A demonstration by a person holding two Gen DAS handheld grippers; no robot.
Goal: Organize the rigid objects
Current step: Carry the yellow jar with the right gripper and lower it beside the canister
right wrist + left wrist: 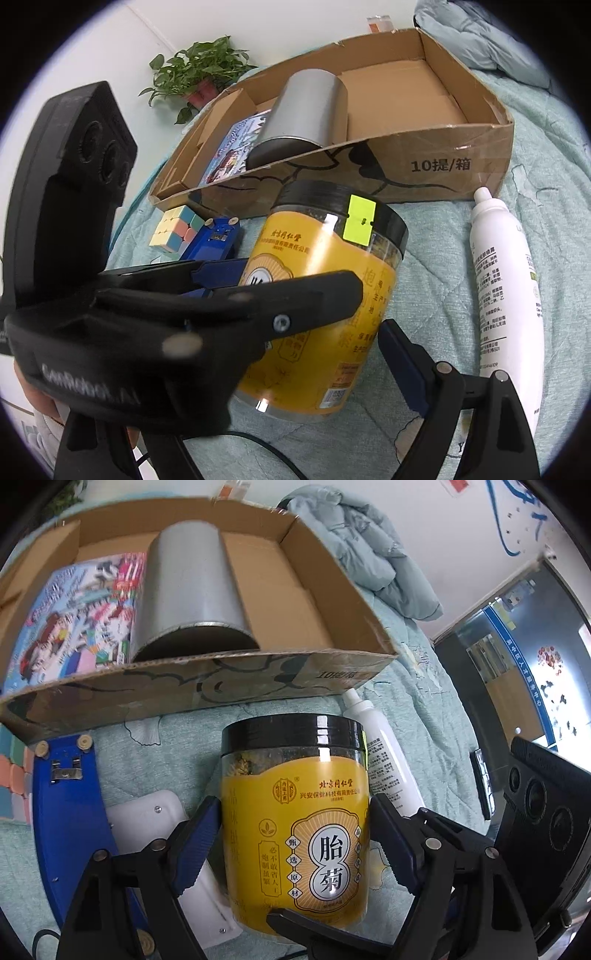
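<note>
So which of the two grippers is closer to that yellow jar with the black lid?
Left. The left gripper straddles the yellow jar, a finger close on each side. The right gripper also reaches the jar, but comes in over the left one, one finger hidden behind it.

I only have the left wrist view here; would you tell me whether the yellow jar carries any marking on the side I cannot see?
Observer: Yes, the yellow jar has a neon yellow-green sticker across the edge of its black lid.
Operator: Thank you. What are the pastel blocks at my left edge?
Observer: A puzzle cube lying on the bedding, beside the blue item, in front of the cardboard box.
Operator: Is anything beyond the box's far left end?
Observer: A potted green plant stands by the wall.
</note>
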